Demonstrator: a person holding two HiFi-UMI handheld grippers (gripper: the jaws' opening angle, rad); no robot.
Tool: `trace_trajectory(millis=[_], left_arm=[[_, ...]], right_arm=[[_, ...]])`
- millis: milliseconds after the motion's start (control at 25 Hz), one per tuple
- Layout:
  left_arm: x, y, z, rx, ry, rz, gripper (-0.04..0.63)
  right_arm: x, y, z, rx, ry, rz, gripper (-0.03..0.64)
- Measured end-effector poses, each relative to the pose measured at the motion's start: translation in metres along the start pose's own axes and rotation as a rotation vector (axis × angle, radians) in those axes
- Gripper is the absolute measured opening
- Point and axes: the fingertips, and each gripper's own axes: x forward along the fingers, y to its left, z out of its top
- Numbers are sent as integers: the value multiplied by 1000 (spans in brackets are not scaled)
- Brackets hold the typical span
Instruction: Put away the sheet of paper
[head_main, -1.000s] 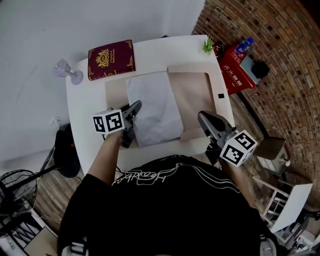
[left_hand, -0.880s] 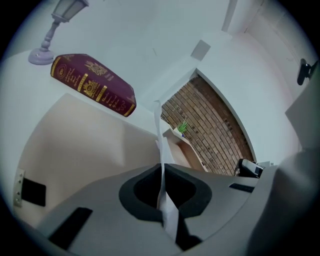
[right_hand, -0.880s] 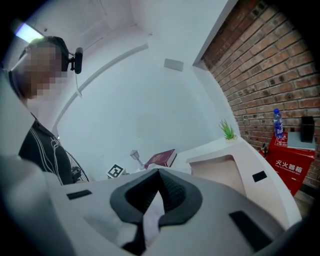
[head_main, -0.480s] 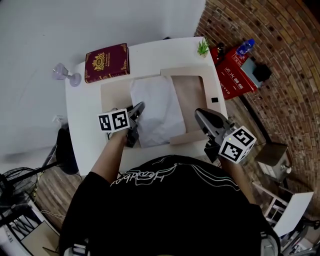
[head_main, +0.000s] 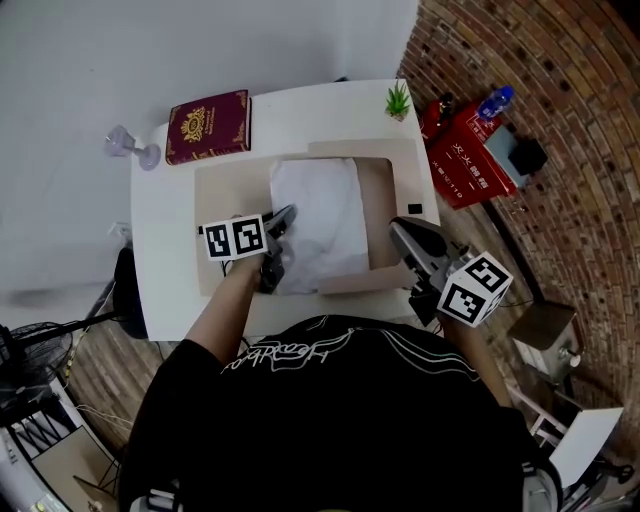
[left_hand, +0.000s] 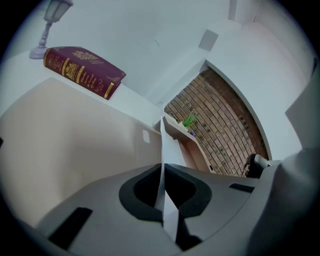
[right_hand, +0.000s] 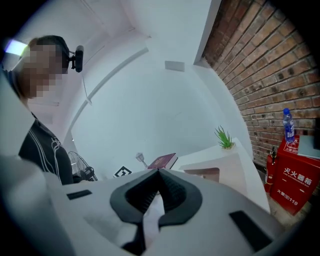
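A white sheet of paper (head_main: 320, 220) lies on an open tan folder (head_main: 225, 190) on the white table (head_main: 160, 240). My left gripper (head_main: 287, 213) is shut on the sheet's left edge. In the left gripper view the paper (left_hand: 161, 195) runs edge-on between the closed tips (left_hand: 162, 167). The folder's pale cover (head_main: 405, 200) is raised on the right and stands up as a flap (left_hand: 175, 131). My right gripper (head_main: 394, 226) is at that cover's free edge. Its tips (right_hand: 159, 172) meet, with a pale strip between the jaws that looks like the cover.
A dark red book (head_main: 208, 127) and a small glass (head_main: 128, 145) are at the table's far left. A little green plant (head_main: 398, 100) stands at the far right corner. On the floor to the right are a red box (head_main: 465, 155) and a blue-capped bottle (head_main: 495, 100), by a brick wall.
My left gripper has moved right across the folder with the sheet in it. The tan strip to the right of the paper has narrowed. My right gripper stays shut at the cover's edge.
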Motion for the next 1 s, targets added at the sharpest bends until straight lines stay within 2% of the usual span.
trace_trajectory(millis=[600,1000], left_arm=[[31,-13,0,-37,13,39,32],[62,-21,-2,-136,34,25,32]], right_arm=[[-41,-28,-1,-2,-15,7,2],[-57,-38,10,-40,-30,12,2]])
